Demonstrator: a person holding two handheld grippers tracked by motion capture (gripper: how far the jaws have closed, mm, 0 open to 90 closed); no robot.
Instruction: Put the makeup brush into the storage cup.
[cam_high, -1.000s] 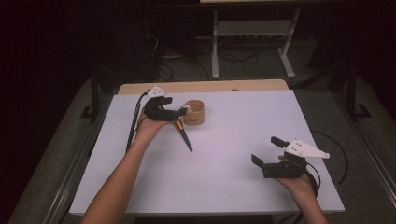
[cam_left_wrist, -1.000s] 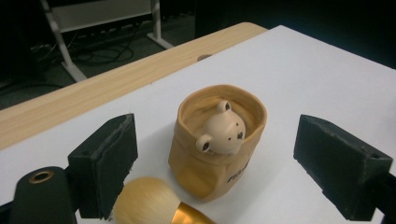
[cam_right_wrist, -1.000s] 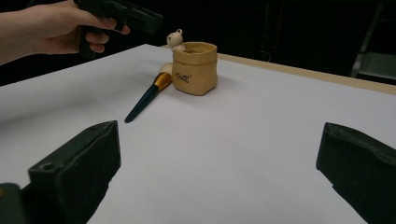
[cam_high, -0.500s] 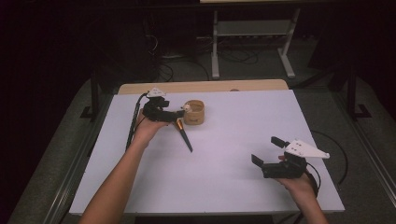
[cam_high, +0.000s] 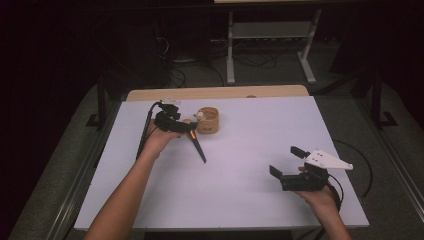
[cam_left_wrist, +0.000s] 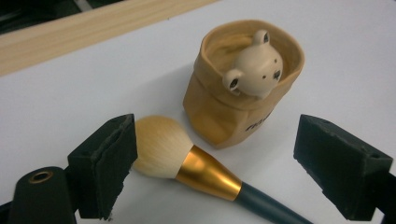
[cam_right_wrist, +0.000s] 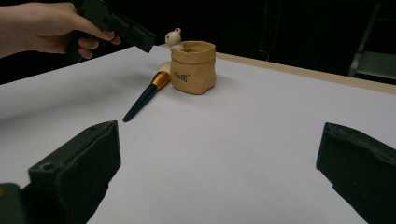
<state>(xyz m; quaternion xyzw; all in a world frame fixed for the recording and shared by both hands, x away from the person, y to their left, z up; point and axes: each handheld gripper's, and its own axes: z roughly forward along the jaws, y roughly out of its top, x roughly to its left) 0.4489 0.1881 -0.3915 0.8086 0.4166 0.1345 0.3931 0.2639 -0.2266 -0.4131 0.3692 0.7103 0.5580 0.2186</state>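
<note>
- High view is showing the left hand-held gripper (cam_high: 184, 127) hanging over the brush (cam_high: 195, 141), just beside the pot (cam_high: 208, 120) on the white counter (cam_high: 250, 150).
- Left gripper view is showing that gripper's jaws standing wide apart, holding nothing; the brush's (cam_left_wrist: 196, 165) pale bristle head is lying against the inner face of one jaw, and its gold collar and dark handle are running between the two.
- The brush is lying flat on the counter, its head just beside the foot of the pot (cam_left_wrist: 240, 100) and its handle pointing away from the pot toward the person.
- The pot is standing upright, with a small bear figure (cam_left_wrist: 254, 65) sitting at its rim.
- The right hand-held gripper (cam_high: 290, 167) is resting well apart from the pot, near the person's edge of the counter; its jaws are also apart and empty, facing the pot (cam_right_wrist: 192, 66) and brush (cam_right_wrist: 145, 95).
- The step in hand is looking like the approach for a grasp on the brush, probably to stand it in the pot.
- The next move is calling for lowering the left hand-held gripper, centring the jaws on the collar or handle rather than the soft bristles, then closing.
</note>
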